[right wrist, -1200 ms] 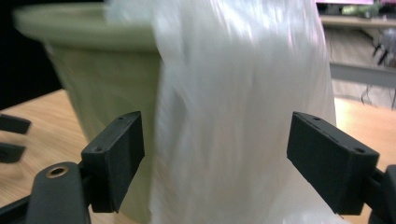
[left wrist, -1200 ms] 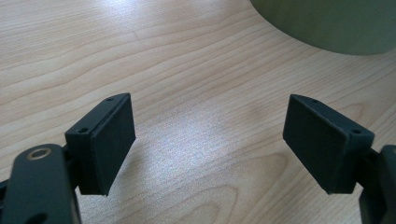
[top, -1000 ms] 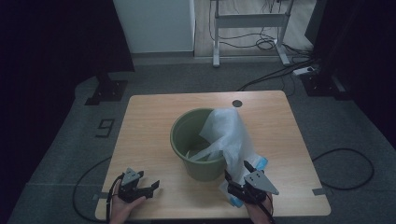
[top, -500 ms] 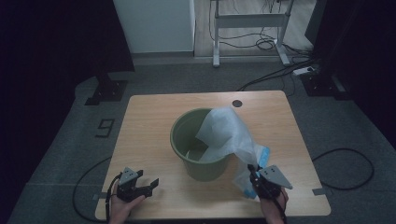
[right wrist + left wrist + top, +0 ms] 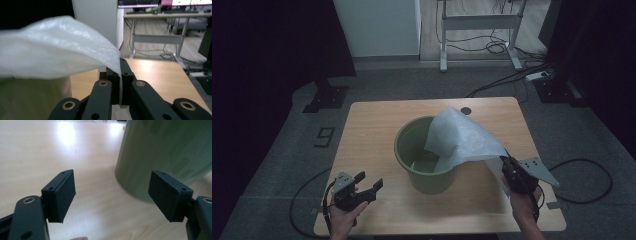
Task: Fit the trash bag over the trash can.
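wooden table (image 5: 372, 125) — bin (image 5: 424, 172) mid-table, bag (image 5: 462, 137) overhangs its right rim.

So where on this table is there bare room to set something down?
The table is bare left of the green bin, out to its left edge, and along the far edge behind the bin. The near-left corner holds the open left claw. It is crowded on the right: the white bag stretches from the bin to the shut right claw.

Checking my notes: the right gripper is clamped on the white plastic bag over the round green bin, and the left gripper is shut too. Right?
Not quite. The left gripper is open, its jaws wide apart in the left gripper view. The right gripper is indeed clamped on the white plastic bag over the round green bin.
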A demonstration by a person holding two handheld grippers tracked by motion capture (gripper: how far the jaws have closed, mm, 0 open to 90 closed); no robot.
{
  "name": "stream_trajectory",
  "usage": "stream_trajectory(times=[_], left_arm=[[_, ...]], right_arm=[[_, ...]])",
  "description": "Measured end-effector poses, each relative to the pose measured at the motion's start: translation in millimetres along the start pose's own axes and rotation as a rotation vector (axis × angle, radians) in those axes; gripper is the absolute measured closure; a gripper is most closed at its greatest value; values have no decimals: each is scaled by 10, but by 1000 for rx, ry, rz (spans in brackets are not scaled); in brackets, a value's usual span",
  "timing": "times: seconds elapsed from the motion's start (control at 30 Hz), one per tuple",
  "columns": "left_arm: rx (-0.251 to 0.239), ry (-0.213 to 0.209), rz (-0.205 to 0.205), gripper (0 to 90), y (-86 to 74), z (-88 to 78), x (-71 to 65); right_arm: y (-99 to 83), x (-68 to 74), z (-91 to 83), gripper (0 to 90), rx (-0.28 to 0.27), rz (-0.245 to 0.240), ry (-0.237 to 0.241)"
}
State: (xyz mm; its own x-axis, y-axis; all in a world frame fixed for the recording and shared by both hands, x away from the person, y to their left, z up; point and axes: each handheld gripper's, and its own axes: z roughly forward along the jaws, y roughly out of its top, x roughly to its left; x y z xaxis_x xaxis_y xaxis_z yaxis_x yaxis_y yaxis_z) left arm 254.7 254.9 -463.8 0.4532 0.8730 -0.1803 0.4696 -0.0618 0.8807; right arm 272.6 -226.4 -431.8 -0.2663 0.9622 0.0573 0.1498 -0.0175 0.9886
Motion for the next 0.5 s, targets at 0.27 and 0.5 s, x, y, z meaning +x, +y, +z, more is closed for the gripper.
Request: stream_trajectory(times=[0.27, 0.5], left_arm=[[-149, 30, 18, 216, 277, -128, -222], [-206, 19, 50, 219, 551, -174, -418]], right_arm=[[355, 124, 9, 887, -74, -5, 62], [541, 267, 49, 887, -84, -26, 110]])
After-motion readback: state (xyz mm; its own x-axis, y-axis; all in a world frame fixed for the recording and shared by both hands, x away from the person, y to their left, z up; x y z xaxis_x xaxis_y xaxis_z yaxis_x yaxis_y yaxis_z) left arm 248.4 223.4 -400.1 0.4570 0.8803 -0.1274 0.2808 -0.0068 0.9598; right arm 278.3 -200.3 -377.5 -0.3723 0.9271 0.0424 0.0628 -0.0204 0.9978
